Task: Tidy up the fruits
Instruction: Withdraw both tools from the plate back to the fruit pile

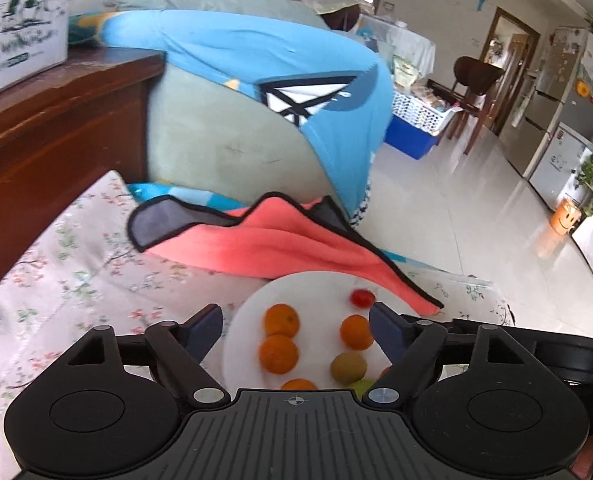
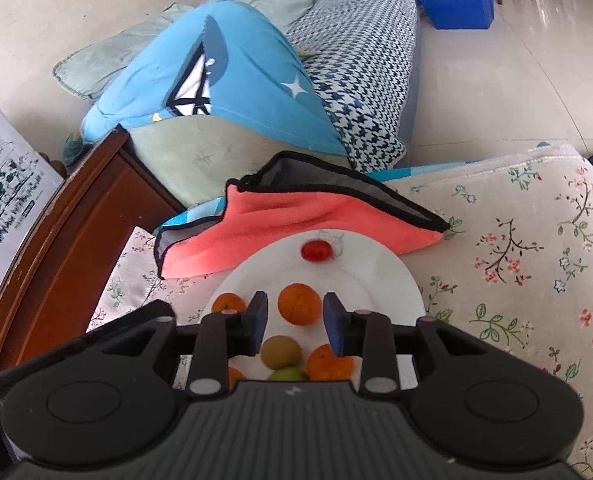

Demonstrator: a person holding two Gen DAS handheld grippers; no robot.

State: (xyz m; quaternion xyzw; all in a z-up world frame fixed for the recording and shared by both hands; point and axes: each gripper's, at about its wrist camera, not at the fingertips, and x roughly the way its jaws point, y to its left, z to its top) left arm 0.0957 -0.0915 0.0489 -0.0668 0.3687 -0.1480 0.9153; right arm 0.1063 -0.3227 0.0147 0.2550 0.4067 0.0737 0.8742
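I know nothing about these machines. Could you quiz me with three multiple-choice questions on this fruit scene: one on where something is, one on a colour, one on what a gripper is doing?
1. Where does the small red fruit lie?
A. on the white plate, at its far side
B. on the floor
C. in a gripper

2. What colour is the cloth behind the plate?
A. yellow
B. coral pink with a black edge
C. white

3. How is the right gripper?
A. shut on a fruit
B. open, holding nothing
C. out of view

Answers: 1 A, it sits near the plate's far rim. 2 B, both views show it. 3 B, its fingers stand apart with an orange visible beyond them.
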